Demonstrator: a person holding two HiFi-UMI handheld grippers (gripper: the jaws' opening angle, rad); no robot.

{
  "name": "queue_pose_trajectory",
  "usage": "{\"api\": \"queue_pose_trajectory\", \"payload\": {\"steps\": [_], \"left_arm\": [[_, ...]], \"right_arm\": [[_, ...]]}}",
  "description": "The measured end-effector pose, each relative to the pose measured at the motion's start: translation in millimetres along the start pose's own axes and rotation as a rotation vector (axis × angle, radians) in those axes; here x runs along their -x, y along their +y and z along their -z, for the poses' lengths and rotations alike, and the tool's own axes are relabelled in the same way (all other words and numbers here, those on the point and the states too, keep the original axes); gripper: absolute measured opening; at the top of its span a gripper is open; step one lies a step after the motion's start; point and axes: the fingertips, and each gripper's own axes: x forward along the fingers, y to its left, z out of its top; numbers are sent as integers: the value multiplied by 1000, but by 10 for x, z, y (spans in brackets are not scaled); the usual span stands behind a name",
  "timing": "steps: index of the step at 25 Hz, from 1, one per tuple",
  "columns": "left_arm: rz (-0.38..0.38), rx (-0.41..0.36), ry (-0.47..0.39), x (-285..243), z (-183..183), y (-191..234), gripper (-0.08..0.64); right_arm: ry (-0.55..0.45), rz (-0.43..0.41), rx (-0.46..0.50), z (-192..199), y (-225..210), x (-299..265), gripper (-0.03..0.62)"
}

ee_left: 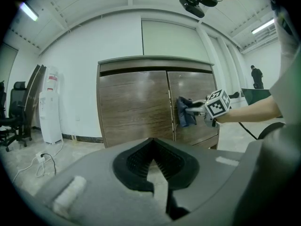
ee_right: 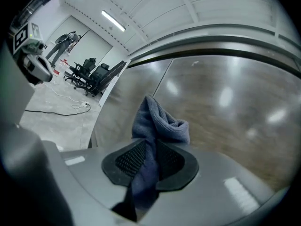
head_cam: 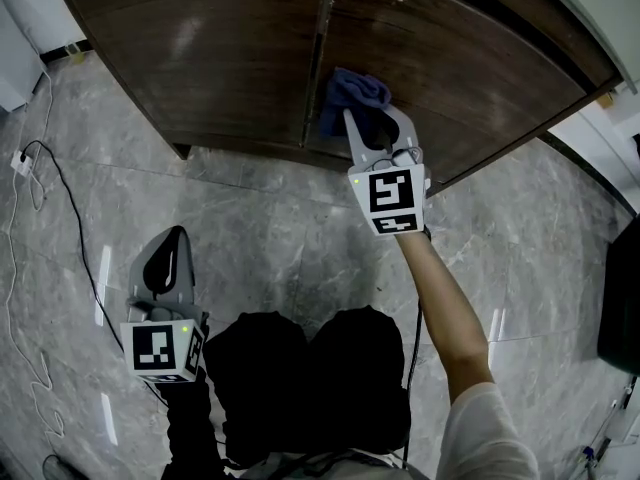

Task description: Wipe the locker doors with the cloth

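The right gripper [ee_right: 149,150] pinches the blue cloth [ee_right: 160,121] tight. The cloth is up against the right locker door [head_cam: 480,58], close to the crack beside the left door [head_cam: 200,58]. The left gripper [ee_left: 151,145] hangs back over the floor [head_cam: 280,228] — its jaws are pressed together with nothing inside.
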Motion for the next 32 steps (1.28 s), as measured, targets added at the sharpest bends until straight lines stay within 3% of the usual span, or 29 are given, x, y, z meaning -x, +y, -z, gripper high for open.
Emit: {"api": "queue_pose_trajectory", "payload": {"steps": [21,26,32], "left_arm": [[-8,-7,23,27,81,35,2],[-12,-3,25,30,95,46,2],[-8,4,18,33,81,43,2]], "right_arm": [[285,-204,-63,1471,1151,-418,72],[292,-208,-78,1409,1172,-453,63],[207,-185,-58,789,941,-453,57]]}}
